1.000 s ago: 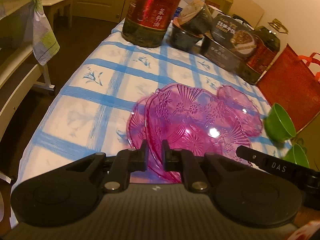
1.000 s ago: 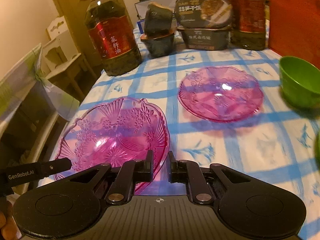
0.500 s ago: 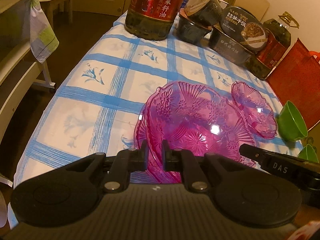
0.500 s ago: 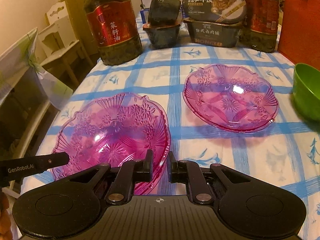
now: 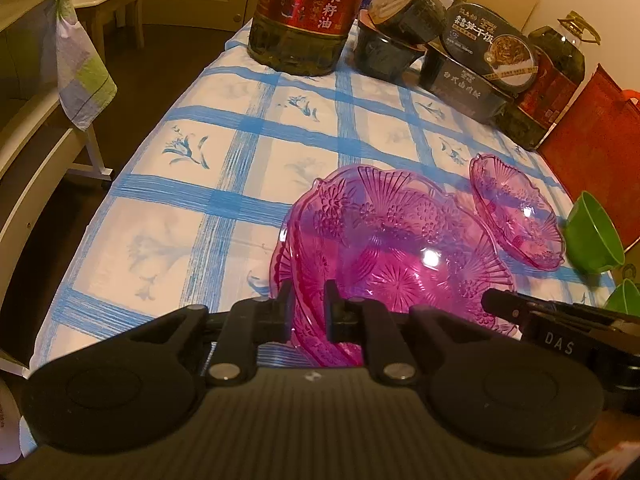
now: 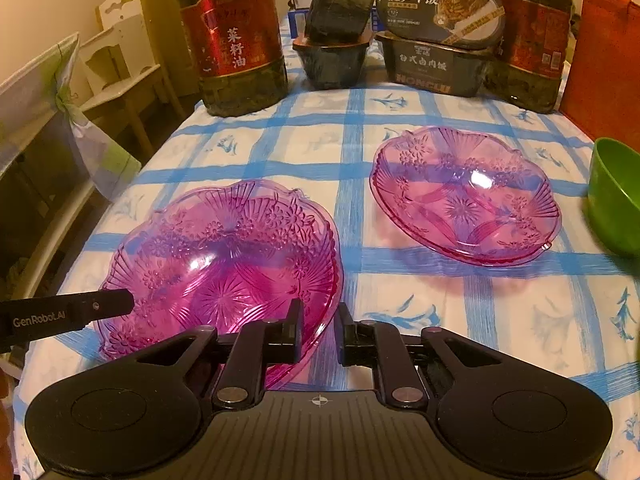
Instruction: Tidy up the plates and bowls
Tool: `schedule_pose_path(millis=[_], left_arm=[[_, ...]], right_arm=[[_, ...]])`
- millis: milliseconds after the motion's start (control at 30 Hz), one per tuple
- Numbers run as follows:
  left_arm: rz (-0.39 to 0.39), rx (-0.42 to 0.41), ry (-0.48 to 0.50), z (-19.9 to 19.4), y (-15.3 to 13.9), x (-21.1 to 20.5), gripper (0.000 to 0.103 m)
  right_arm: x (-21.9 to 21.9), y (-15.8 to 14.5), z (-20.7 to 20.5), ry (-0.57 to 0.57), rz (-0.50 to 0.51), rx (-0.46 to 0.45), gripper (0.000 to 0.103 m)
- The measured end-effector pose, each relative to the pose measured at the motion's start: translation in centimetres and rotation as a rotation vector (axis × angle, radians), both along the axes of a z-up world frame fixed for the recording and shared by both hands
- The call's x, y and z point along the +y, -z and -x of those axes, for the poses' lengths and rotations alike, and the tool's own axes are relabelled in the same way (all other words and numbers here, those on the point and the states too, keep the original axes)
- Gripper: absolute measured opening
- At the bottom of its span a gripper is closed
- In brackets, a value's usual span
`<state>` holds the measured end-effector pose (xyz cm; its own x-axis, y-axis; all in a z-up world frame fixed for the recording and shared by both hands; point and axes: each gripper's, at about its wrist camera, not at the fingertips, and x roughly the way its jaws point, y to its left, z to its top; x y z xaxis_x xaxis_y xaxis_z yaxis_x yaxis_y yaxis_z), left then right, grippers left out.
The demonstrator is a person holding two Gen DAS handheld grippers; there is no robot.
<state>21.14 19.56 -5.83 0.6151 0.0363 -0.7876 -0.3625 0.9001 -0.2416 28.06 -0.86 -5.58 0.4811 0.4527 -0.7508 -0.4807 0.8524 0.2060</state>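
The left hand-held gripper [image 5: 307, 304] sits at the bottom centre of the left wrist view, its jaws nearly closed and clenched on the near rim of a stack of pink plates [image 5: 392, 256]. The stack, which looks like two patterned plates nested together, lies on the tabletop [image 5: 224, 200], covered with a blue-checked cloth. In the right wrist view the right hand-held gripper [image 6: 319, 332] is likewise nearly closed, with the right edge of the same stack [image 6: 224, 256] passing between its jaws; they appear to grasp it. The tip of the left hand-held gripper enters that view from the lower left and lies at the stack's left rim.

A single pink plate [image 6: 464, 196] lies apart from the stack, right of centre in the right wrist view. A green bowl [image 6: 616, 196] stands just beyond it at the right edge; in the left wrist view a second green bowl [image 5: 624, 300] peeks in below the first at the right edge.

Across the top of both views stand a large oil bottle [image 6: 232, 40], dark food tubs [image 6: 336, 40], boxed meals [image 6: 440, 32] and another oil bottle [image 6: 528, 40]. A red bag [image 6: 604, 72] fills the upper right.
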Motion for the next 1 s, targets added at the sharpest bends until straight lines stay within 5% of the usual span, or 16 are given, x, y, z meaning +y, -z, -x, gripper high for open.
schedule_pose_path(millis=[233,300,367,400,633,733,867,1000], left_arm=[[-0.036,-0.021,-0.007,0.2,-0.7,-0.1,0.018],[-0.036,-0.029,-0.013,0.3,-1.0,0.0,0.019],[-0.037,-0.033,-0.017,0.5,-1.2,0.1,0.019],[-0.037,-0.036,-0.019,0.6,-1.3,0.2,0.019],[-0.029,-0.049,-0.030,1.6,-1.5,0.2,0.019],[-0.016,-0.050,-0.037,2.1,-1.4,0.2,0.019],[-0.004,-0.041,-0.043,2.5,-1.0,0.1,0.019],[0.000,-0.035,-0.041,2.6,-0.8,-0.1,0.019]], right_arm=[[-0.1,0.3,-0.1,-0.008,0.000,0.005,0.015],[-0.1,0.5,-0.2,-0.012,0.000,0.014,0.021],[-0.4,0.6,-0.3,-0.003,-0.015,0.023,0.057],[-0.6,0.6,-0.3,0.007,-0.026,0.024,0.062],[-2.1,-0.2,0.3,0.046,-0.081,0.019,0.063],[-2.7,-0.5,0.8,0.057,-0.106,0.017,0.056],[-2.6,-0.5,1.2,0.045,-0.108,0.021,0.013],[-2.1,0.0,1.3,0.037,-0.096,0.019,0.011]])
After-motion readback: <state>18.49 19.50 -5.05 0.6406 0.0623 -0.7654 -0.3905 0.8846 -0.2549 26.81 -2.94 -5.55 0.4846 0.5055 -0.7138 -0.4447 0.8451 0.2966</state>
